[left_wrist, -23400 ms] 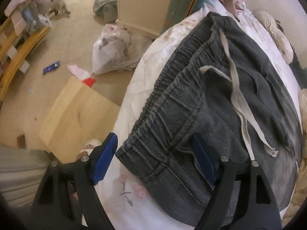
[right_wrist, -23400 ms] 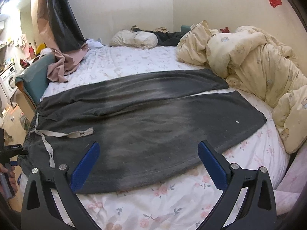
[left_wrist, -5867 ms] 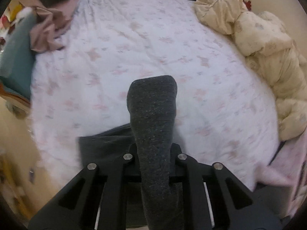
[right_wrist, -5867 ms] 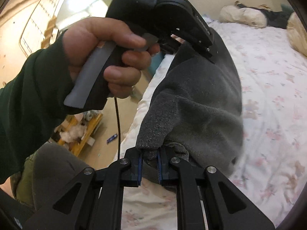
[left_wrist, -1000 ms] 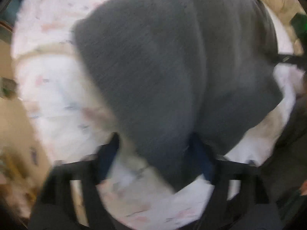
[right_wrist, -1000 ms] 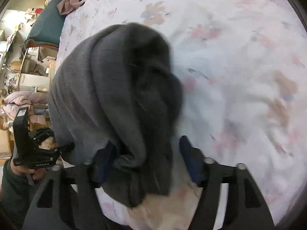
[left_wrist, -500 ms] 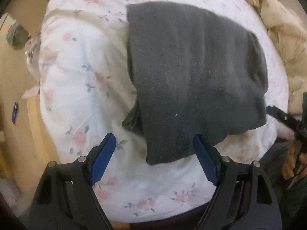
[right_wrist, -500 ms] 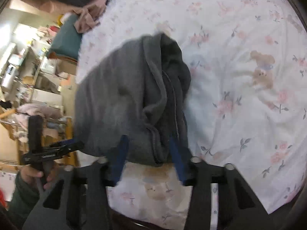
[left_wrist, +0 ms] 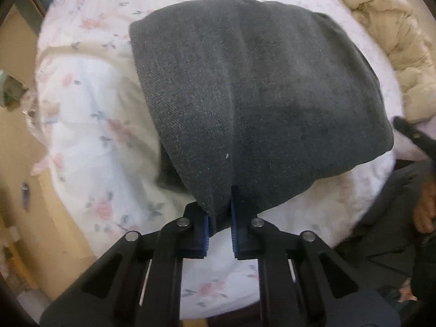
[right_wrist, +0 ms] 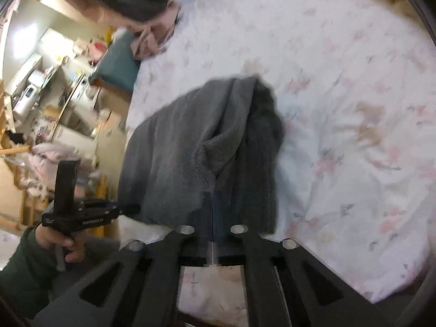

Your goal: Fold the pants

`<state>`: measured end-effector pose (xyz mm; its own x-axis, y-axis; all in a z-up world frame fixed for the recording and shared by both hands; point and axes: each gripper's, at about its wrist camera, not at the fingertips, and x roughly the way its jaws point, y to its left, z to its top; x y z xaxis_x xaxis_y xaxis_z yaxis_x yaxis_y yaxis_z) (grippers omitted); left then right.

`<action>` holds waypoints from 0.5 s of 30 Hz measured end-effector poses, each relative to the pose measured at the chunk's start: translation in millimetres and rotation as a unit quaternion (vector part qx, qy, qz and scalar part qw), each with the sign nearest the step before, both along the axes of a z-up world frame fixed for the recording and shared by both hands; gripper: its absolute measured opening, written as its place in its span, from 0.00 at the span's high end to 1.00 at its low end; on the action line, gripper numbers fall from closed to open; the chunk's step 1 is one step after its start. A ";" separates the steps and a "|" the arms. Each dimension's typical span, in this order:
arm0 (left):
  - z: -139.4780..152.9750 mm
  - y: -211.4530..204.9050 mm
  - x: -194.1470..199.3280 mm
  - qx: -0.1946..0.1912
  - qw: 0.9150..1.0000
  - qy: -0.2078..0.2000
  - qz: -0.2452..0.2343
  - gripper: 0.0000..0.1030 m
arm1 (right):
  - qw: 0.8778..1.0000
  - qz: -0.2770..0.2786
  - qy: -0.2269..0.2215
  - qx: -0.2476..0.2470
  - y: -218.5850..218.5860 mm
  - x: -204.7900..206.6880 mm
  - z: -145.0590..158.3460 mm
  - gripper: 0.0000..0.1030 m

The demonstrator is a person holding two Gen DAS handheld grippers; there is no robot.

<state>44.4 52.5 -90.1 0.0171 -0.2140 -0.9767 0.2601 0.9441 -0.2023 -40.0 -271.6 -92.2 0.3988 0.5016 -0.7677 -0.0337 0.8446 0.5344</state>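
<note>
Two grippers grip the same bundle of dark grey pants (left_wrist: 259,90), which lies folded into a compact pad on the floral bedsheet (left_wrist: 90,125).

From the left wrist view, the left gripper (left_wrist: 220,218) points almost straight down, and its jaws have just been closing: the blue pads (left_wrist: 236,226) now pinch the near corner of the pants, cloth filling the narrow gap between them. Ahead of the tool the folded pad spreads out wide, its top layer smooth, a lower layer peeking out on the tool's left. Beyond and to the right of the pad sits a rumpled cream duvet (left_wrist: 392,35). At the far right edge a hand (left_wrist: 425,209) and part of the other tool show.

From the right wrist view, the right gripper (right_wrist: 212,212) has also just been closing and its jaws stand pressed together on the near end of the pants (right_wrist: 190,147), where stacked layers and a fuzzy inner edge bunch up straight ahead of the fingers. Off to this tool's left, a hand (right_wrist: 61,242) in a dark green sleeve (right_wrist: 19,269) holds the left gripper's handle at the pad's other corner. The picture is somewhat blurred.
</note>
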 end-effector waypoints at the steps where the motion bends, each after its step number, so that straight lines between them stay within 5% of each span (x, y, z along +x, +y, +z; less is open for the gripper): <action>1: -0.3 6.2 2.8 -0.001 1.000 0.008 0.003 0.91 | 1.000 -0.007 0.009 0.002 -1.5 -1.3 -4.4 1.00; 5: -4.9 -4.5 3.2 0.024 1.000 0.008 -0.017 0.88 | 0.996 -0.028 0.085 -0.023 -4.0 7.1 -38.0 1.00; 10: -2.0 -9.2 1.7 0.044 0.999 0.002 -0.008 0.72 | 0.998 -0.036 0.051 -0.005 -7.4 19.7 -14.0 0.91; 11: 0.8 -5.2 2.5 0.040 0.999 0.000 0.003 0.67 | 0.998 -0.033 0.047 -0.001 -8.4 23.9 -10.4 0.86; 14: -0.4 1.0 0.7 0.037 0.999 0.002 0.008 0.67 | 0.997 -0.032 0.062 0.024 -12.4 36.8 -11.1 0.51; 15: -1.0 2.5 0.9 0.039 0.999 0.002 0.004 0.67 | 0.997 -0.035 0.062 0.023 -12.7 40.6 -11.0 0.52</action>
